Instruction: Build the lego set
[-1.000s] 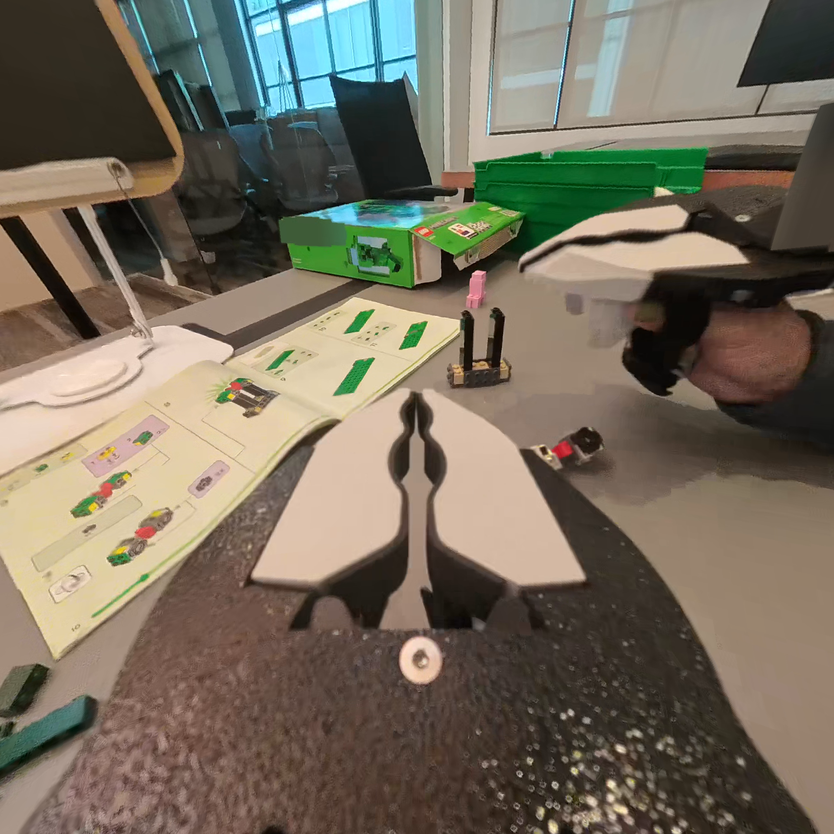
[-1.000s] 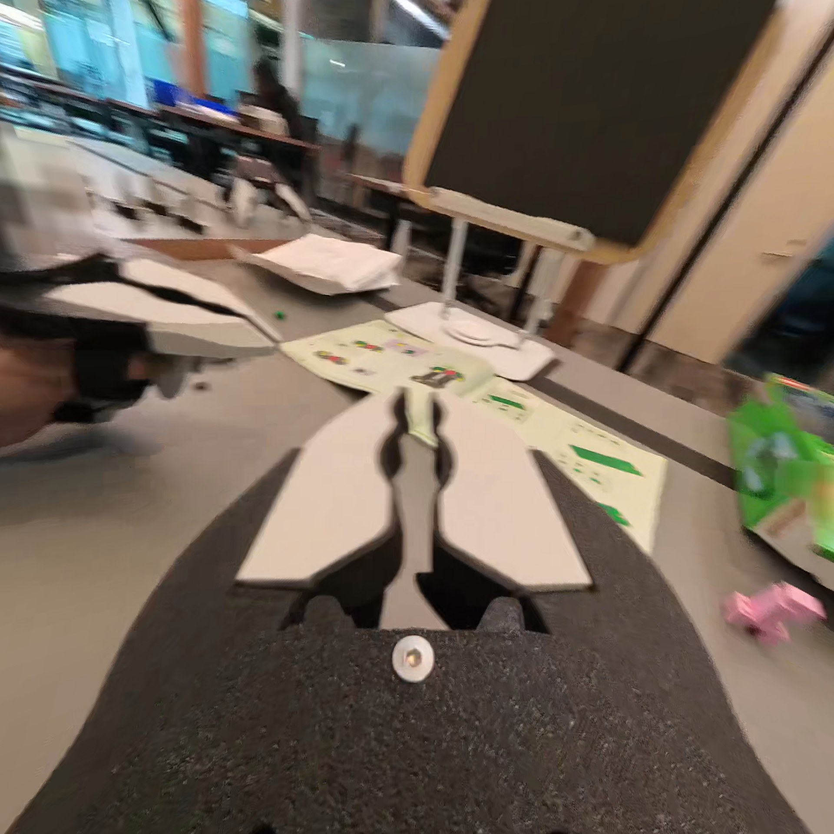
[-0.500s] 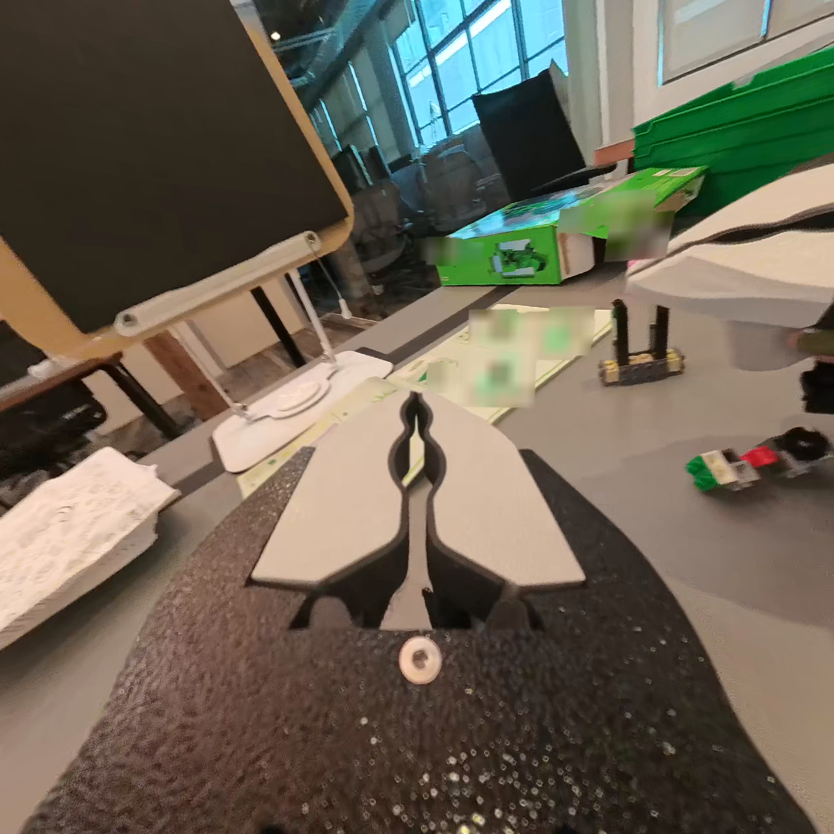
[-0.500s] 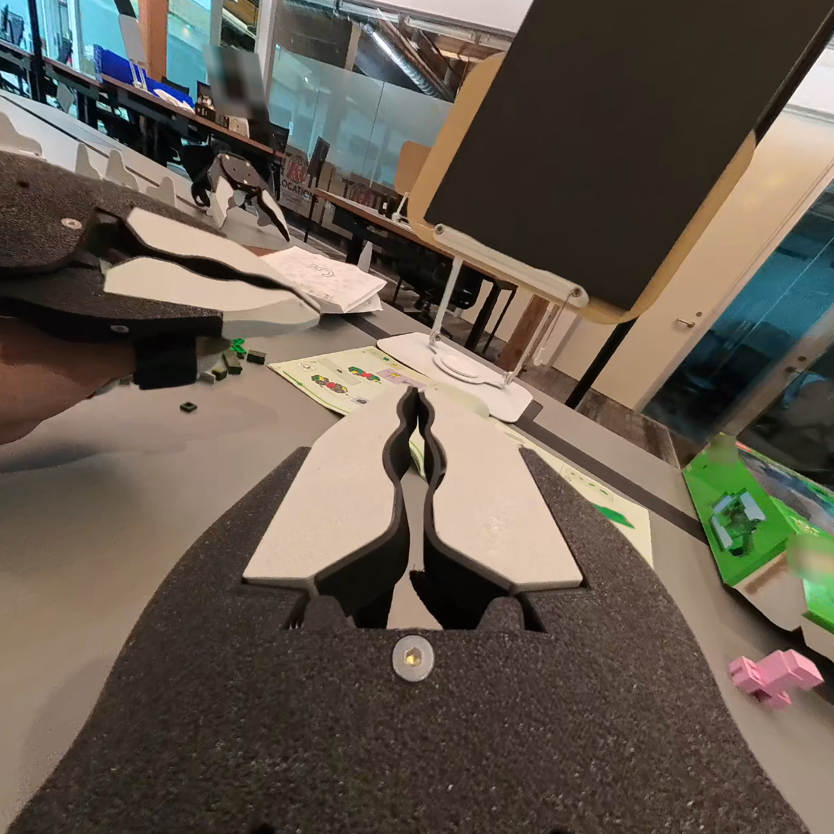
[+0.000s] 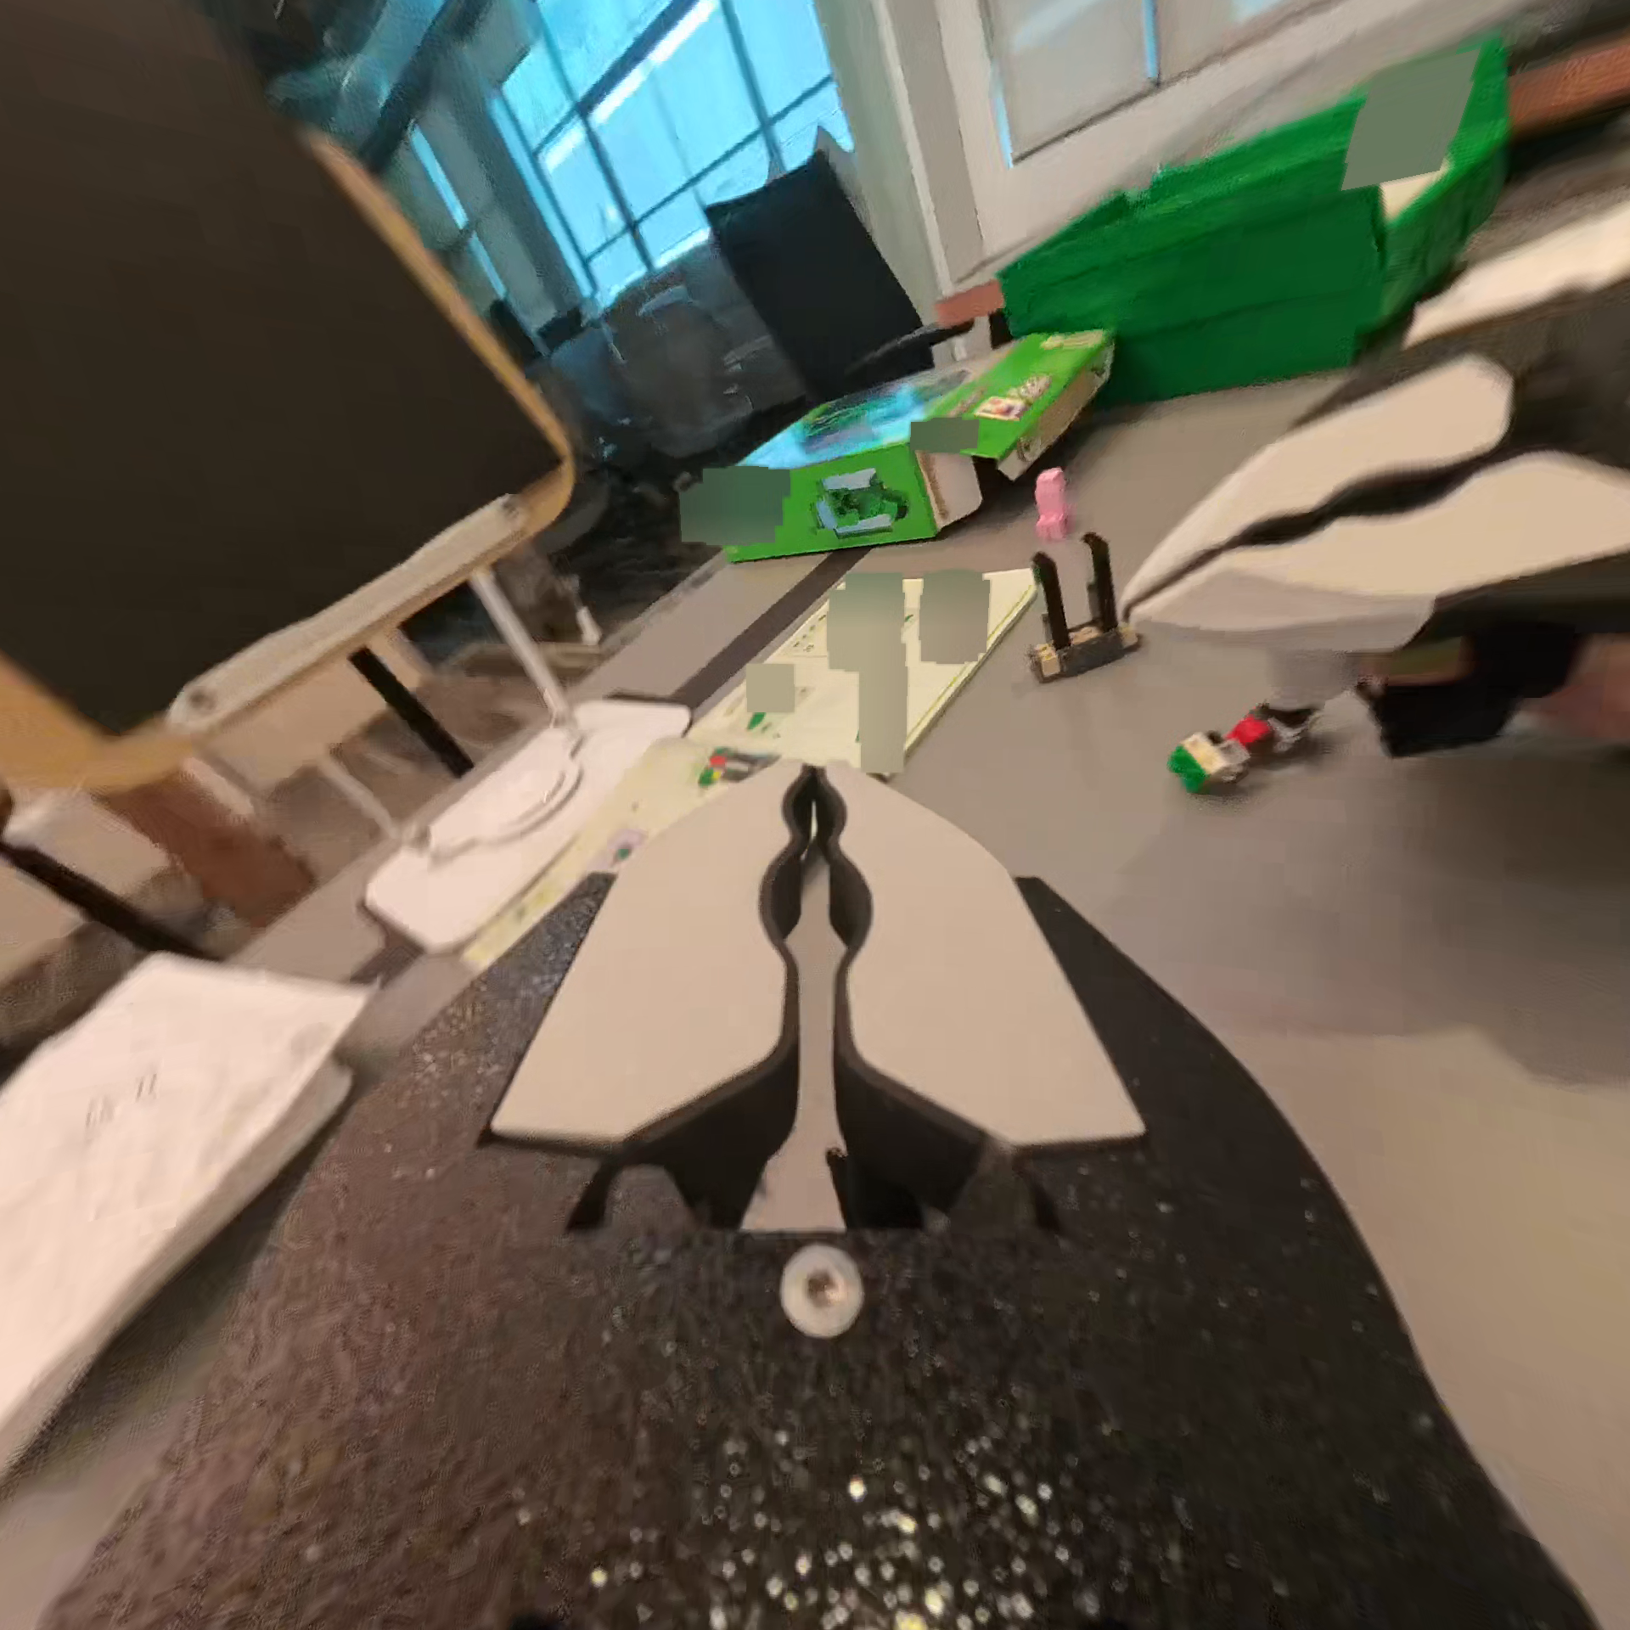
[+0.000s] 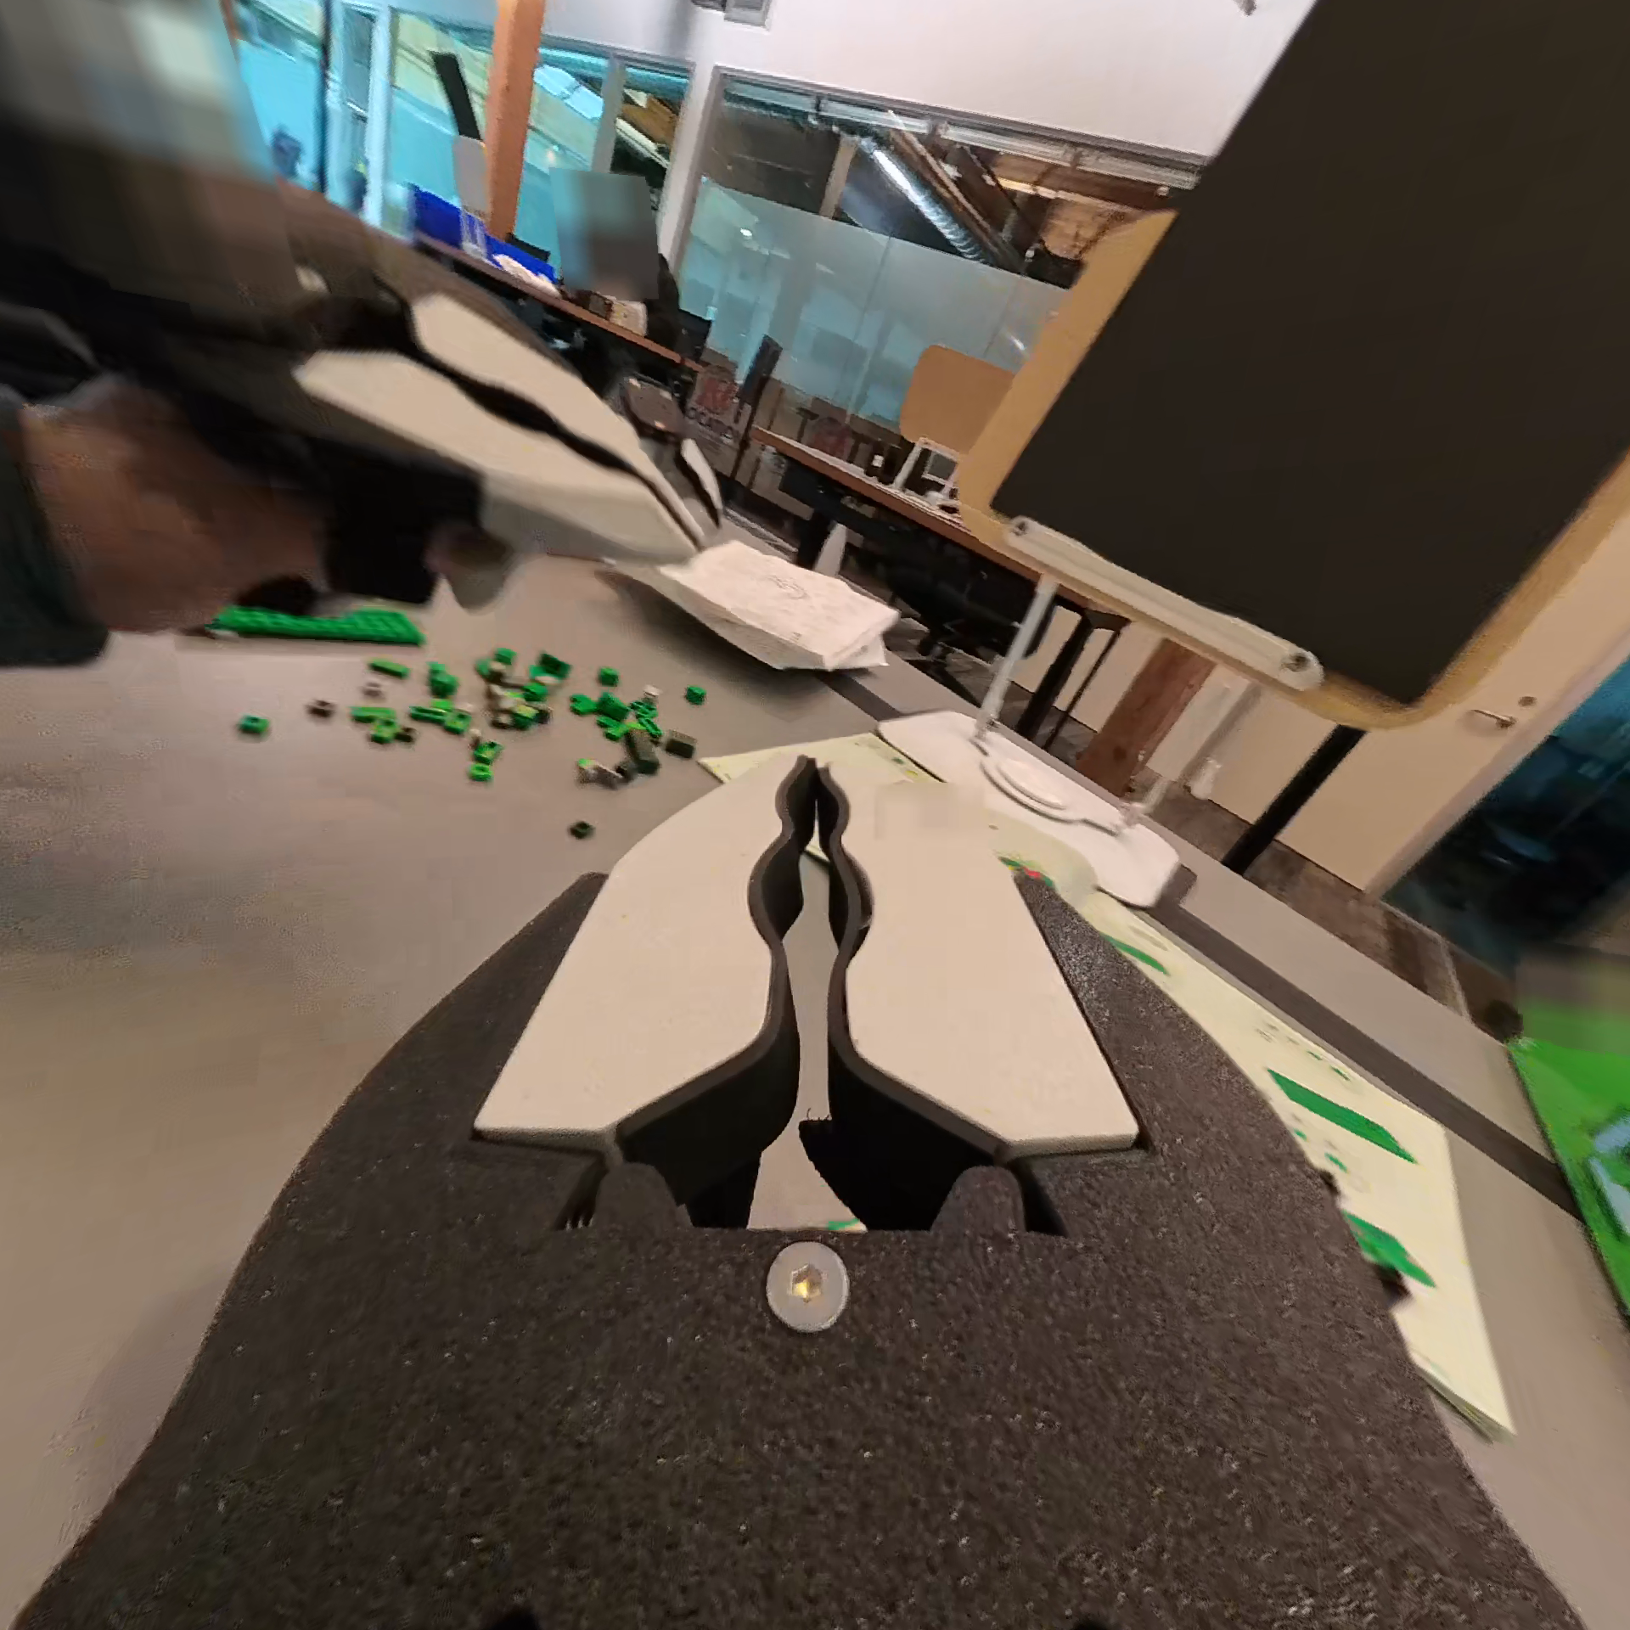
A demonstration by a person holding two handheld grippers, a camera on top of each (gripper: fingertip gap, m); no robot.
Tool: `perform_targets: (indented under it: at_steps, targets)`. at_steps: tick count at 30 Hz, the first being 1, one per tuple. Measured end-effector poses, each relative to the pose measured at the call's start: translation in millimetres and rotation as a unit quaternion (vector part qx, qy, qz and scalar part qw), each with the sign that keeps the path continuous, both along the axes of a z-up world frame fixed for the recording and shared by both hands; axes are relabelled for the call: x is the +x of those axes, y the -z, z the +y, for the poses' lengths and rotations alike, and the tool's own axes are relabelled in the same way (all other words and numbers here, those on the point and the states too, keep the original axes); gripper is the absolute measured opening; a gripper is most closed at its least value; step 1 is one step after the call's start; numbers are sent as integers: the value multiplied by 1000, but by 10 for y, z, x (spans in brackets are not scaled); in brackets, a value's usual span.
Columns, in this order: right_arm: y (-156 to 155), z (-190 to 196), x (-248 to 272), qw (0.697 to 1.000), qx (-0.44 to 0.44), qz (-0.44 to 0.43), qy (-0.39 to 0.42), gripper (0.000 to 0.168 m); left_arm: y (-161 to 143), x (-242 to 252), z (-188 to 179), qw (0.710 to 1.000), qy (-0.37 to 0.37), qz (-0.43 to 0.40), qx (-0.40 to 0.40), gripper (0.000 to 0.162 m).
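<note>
**Both tongs pressed together, nothing pinched, above the grey table**

I am looking along my left gripper and its two fingers are sitting pressed together at the tips with nothing between them. It is hanging above the grey table, pointing toward the open instruction booklet, which is lying flat just ahead of the tips. Beyond the booklet, the green set box is resting on the table with its flap open. A small pink figure is standing near the box flap. Closer to me, a dark base with two black upright posts is standing beside the booklet's far corner, and a short green, white and red sub-build is lying on the table well apart from my fingertips. My right gripper is coming into this view from the right, tips close to the posts, though I cannot tell whether they are touching.

Through the right wrist view, my right gripper is also showing its fingers closed on each other, empty. Loose green pieces are lying scattered on the table ahead and to the left, with a flat green plate behind them. The left gripper is hovering above that area, its tips near a white paper bag. A white stand base is sitting beside the booklet.
</note>
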State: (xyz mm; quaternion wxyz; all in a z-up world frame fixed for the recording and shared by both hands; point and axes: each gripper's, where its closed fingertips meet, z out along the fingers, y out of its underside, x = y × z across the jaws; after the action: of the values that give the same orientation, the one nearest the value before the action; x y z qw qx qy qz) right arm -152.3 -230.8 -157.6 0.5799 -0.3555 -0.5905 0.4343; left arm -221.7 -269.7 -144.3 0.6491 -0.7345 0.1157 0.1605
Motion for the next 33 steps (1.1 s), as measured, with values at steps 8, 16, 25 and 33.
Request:
perform_targets:
  at_steps: [8,16,25,33]
  targets:
    - [-77,-976,-36,990,-29,-42,-131,0,-318,31,-2139,971,-203,-29,-127,0]
    - [75,-1817,-80,968,-37,-87,-233,0,-41,417,-3228,933,-317,-102,-136,0]
    - [136,-2127,77,958,-21,-99,-270,0,314,938,-3881,893,-410,-153,-104,0]
    - [163,-2417,549,938,-25,-155,-308,0,518,1692,-4417,838,-501,-197,-88,0]
